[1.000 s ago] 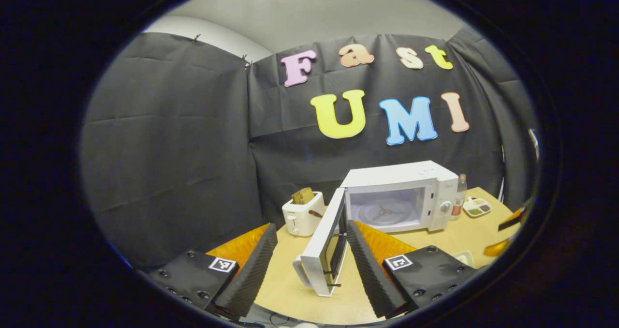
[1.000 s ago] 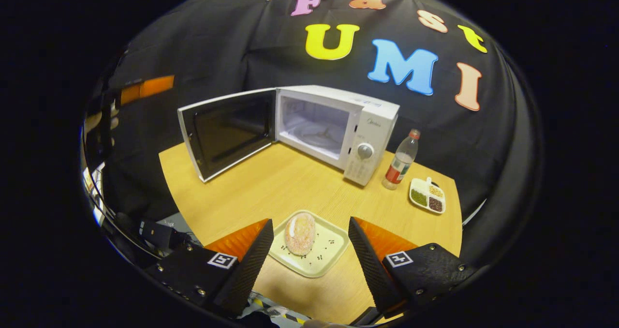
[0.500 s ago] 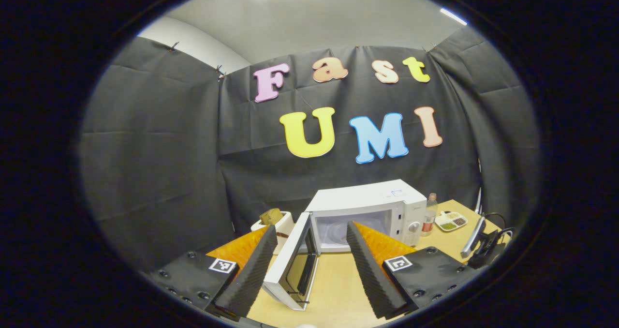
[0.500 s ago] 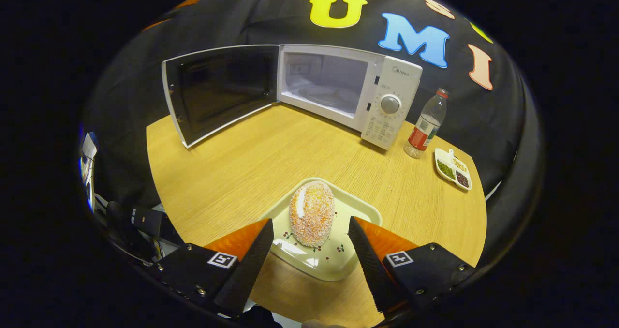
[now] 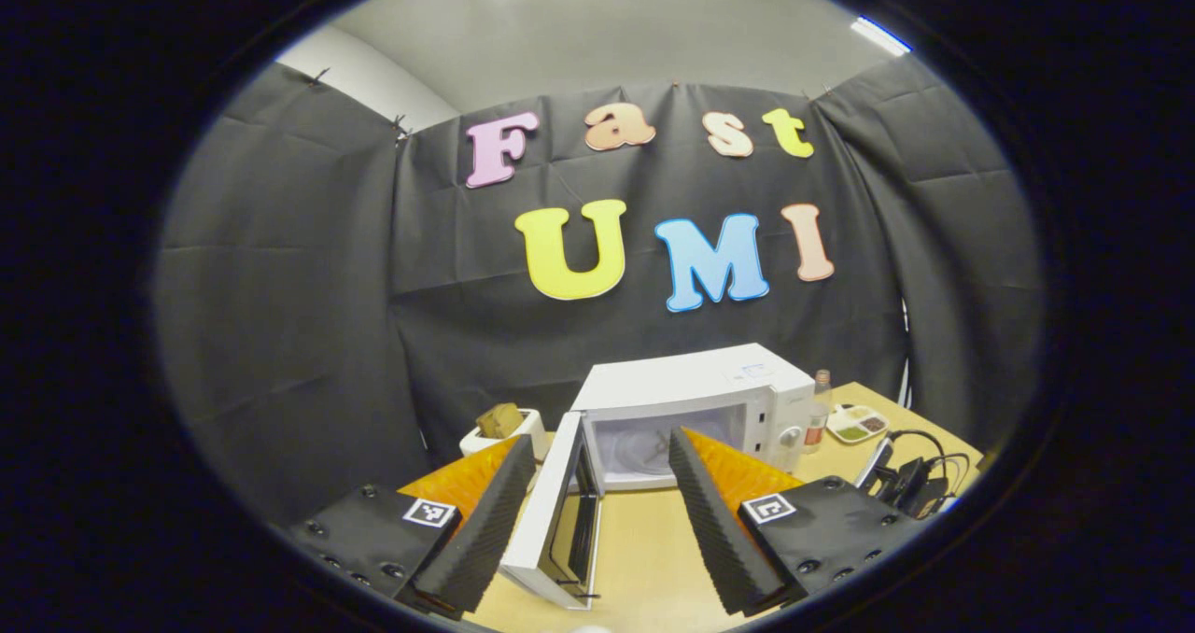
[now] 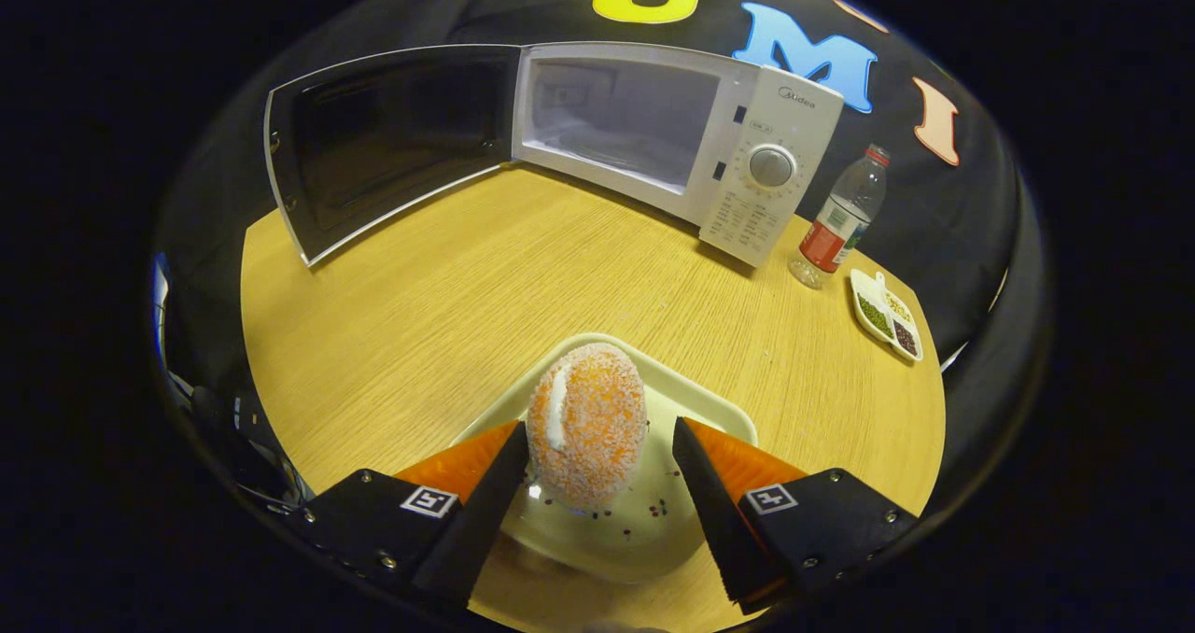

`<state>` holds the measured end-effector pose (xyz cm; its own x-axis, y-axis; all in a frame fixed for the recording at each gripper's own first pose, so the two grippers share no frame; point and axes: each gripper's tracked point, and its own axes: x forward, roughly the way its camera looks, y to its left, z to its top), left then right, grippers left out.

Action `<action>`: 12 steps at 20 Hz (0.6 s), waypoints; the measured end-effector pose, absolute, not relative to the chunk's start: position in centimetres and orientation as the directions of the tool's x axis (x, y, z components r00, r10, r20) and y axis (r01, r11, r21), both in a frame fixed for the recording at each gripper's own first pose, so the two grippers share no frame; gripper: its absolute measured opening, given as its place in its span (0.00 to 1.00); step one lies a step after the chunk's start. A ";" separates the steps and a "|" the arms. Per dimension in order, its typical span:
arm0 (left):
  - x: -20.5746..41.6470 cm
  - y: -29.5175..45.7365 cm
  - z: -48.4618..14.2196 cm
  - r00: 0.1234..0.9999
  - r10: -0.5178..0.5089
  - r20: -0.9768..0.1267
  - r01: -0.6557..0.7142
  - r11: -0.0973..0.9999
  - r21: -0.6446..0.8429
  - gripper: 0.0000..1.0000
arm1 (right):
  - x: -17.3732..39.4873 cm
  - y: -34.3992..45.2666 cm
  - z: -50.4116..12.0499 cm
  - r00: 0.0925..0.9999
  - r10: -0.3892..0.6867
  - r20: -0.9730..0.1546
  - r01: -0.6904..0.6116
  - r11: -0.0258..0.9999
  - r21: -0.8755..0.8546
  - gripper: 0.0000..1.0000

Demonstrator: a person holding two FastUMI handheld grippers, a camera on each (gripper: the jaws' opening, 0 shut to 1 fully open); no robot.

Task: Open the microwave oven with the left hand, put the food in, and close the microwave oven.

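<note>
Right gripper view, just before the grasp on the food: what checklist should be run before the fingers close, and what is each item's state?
1. Microwave door swung wide open: ok.
2. Cavity free to take the food: ok as far as its visible part shows.
3. Bread roll sits between the right gripper fingers: ok, one finger on each side.
4. Right gripper open, not yet pressing the roll: ok, though whether its left-hand finger already touches it cannot be told.
5. Roll resting on the tray: ok.
6. Left gripper open and off the door: ok, nothing between its fingers.
</note>
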<state>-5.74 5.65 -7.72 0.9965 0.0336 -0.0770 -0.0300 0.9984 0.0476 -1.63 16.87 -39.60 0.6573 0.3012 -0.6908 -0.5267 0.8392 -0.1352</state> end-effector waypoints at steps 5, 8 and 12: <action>-4.6 5.3 -8.7 0.995 -0.006 -0.097 0.009 0.999 0.037 0.96 | -0.6 17.1 -40.3 0.639 0.298 -0.709 -0.528 0.840 -0.123 0.95; -3.8 5.1 -8.7 0.995 -0.029 -0.100 0.034 0.998 0.055 0.96 | -0.8 17.3 -40.5 0.605 0.314 -0.732 -0.542 0.836 -0.090 0.76; -2.8 4.8 -8.6 0.994 -0.052 -0.098 0.058 0.997 0.056 0.96 | -0.7 16.9 -39.9 0.586 0.305 -0.751 -0.551 0.830 -0.093 0.63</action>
